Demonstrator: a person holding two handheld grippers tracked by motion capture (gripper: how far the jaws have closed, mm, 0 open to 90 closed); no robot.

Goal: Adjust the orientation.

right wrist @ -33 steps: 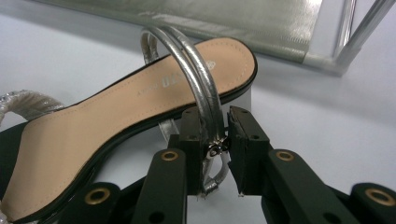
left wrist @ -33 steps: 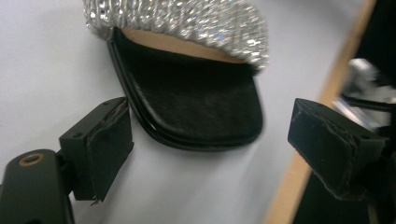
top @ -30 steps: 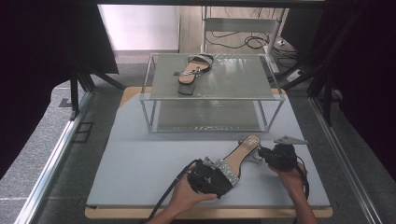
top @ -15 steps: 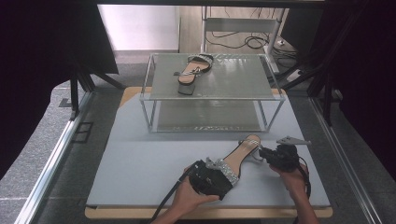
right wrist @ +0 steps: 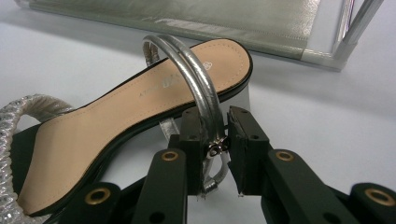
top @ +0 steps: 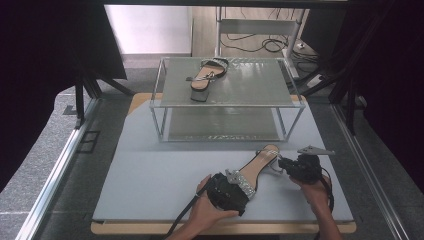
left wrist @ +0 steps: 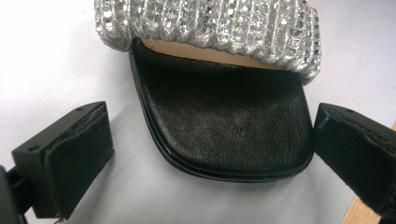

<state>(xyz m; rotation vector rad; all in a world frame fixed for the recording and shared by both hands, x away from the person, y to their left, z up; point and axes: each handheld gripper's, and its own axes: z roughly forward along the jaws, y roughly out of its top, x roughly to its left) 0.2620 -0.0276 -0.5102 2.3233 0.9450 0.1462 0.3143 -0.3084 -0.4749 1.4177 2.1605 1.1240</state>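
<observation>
A sandal (top: 256,169) with a tan insole, black sole and sparkly silver toe band lies on the grey board near the front. Its black toe (left wrist: 224,126) sits between the jaws of my left gripper (top: 239,187) (left wrist: 215,154). Those jaws have just been opening and stand wide: the left pad (left wrist: 74,158) is clear of the toe, the right pad close beside its edge. At the heel end, my right gripper (top: 281,165) (right wrist: 217,140) is shut on the silver ankle strap (right wrist: 196,79) by its buckle. A matching sandal (top: 205,75) rests on the shelf's top.
A two-level metal and glass shelf (top: 280,100) stands at the back of the board (top: 150,180). Its lower level (right wrist: 187,14) lies just beyond the sandal's heel. Dark frame posts flank the table, and cables lie on the floor behind.
My left hand and gripper have shifted slightly at the sandal's toe. The sandal and the right gripper have stayed put.
</observation>
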